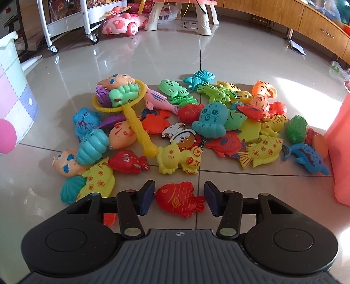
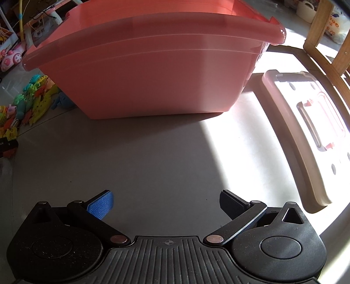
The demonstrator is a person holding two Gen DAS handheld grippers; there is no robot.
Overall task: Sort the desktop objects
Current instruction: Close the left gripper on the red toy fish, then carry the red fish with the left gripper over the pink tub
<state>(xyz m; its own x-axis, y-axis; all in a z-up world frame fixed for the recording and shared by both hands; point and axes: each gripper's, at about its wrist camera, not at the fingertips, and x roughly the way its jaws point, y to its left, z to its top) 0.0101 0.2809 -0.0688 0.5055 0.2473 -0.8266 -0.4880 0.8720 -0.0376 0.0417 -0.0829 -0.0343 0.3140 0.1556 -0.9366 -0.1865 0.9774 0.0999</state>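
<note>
A heap of bright plastic toy fish and sea animals (image 1: 210, 122) lies on the tiled floor, with a yellow hand net (image 1: 131, 109) at its left. A red toy fish (image 1: 178, 198) lies apart at the near edge. My left gripper (image 1: 179, 197) is open with its pads on either side of the red fish, a small gap on each side. My right gripper (image 2: 166, 205) is open and empty over bare floor, in front of a large salmon-pink tub (image 2: 153, 65). The tub's edge also shows in the left wrist view (image 1: 341, 142). The toy heap shows at the far left of the right wrist view (image 2: 28, 100).
A box lid with a handle (image 2: 306, 131) lies on the floor right of the tub. A wooden furniture leg (image 2: 321, 28) stands behind it. A pastel bin (image 1: 15, 91), a pink toy car (image 1: 122, 23), a wheeled rack (image 1: 67, 21) and a small table's legs (image 1: 203, 19) stand beyond the toys.
</note>
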